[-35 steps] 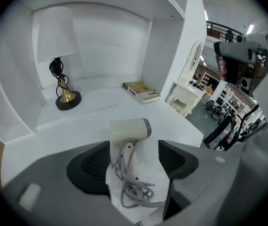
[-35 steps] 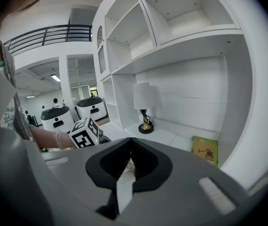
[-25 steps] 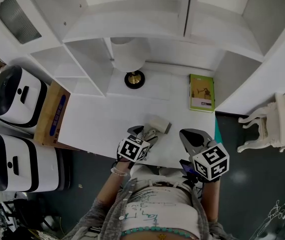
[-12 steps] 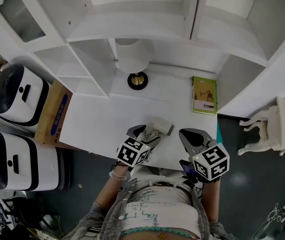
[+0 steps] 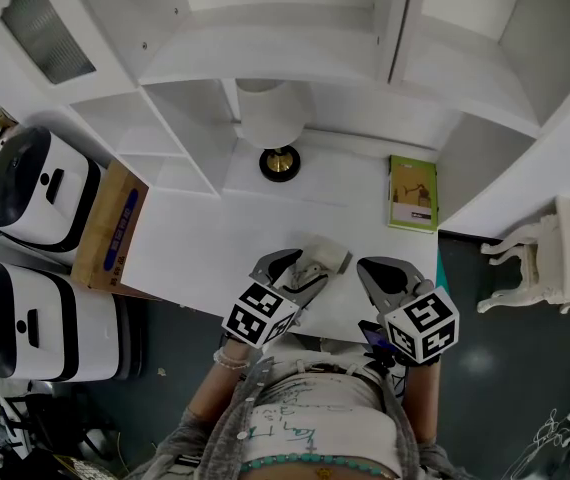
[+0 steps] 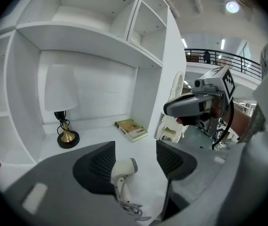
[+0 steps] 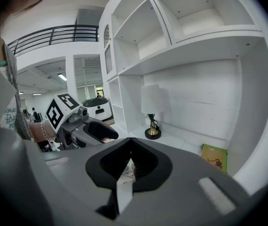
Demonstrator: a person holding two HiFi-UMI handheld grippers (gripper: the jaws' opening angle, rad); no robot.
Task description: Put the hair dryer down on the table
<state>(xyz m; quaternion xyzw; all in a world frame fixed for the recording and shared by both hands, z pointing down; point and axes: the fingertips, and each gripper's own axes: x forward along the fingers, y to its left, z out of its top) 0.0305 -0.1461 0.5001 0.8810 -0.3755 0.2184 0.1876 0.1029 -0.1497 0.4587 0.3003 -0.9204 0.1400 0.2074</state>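
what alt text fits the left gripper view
A white hair dryer lies on the white table between the open jaws of the left gripper. Behind are a lamp and a green book; the right gripper hovers at right.

A white table [image 5: 215,238] sits as the bottom surface of a white shelf unit, closed in at the back by a wall and on either side by upright panels. At the back, a little to the left of the middle, a lamp [image 5: 279,162] stands upright on a round dark foot with a brass stem and a white shade. A green book [image 5: 412,192] lies flat in the back right corner, close to the side panel. Near the front edge a pale hair dryer [image 5: 322,259] lies on the tabletop, its cord [image 6: 133,208] curled beside the handle, well apart from both the lamp and the book.
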